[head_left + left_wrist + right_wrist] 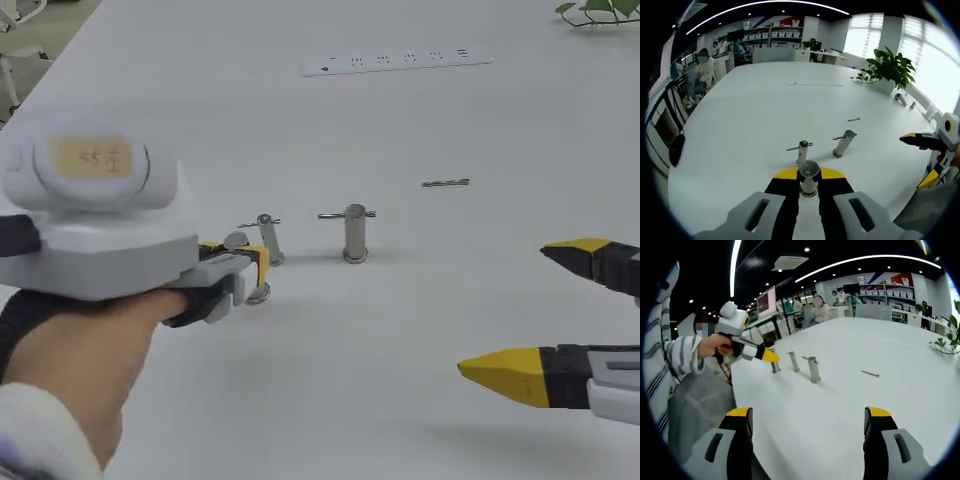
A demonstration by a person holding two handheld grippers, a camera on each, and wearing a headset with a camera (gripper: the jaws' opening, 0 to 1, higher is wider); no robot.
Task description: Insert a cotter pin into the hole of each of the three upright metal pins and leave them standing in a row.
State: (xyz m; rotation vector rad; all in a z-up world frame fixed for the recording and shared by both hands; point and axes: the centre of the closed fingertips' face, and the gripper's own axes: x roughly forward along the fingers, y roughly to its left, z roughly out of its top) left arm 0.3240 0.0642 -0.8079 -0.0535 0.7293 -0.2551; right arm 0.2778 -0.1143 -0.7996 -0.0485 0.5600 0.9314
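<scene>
Left hand-held gripper (808,175): clamped on an upright held pin (808,170), near the counter (330,400) edge on the person's side. Middle pin (268,240) and end pin (355,235): upright in line with it, each with a cotter pin (335,215) through its top hole. Spare cotter pin (446,183): flat on the counter, farther in from that edge. Right hand-held gripper (807,412): jaws wide apart, holding nothing, well apart from the pins.

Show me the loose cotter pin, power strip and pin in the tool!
loose cotter pin (446,183), head view, mid shaft.
power strip (397,61), head view, top face.
held metal pin (809,170), left gripper view, round head.
</scene>
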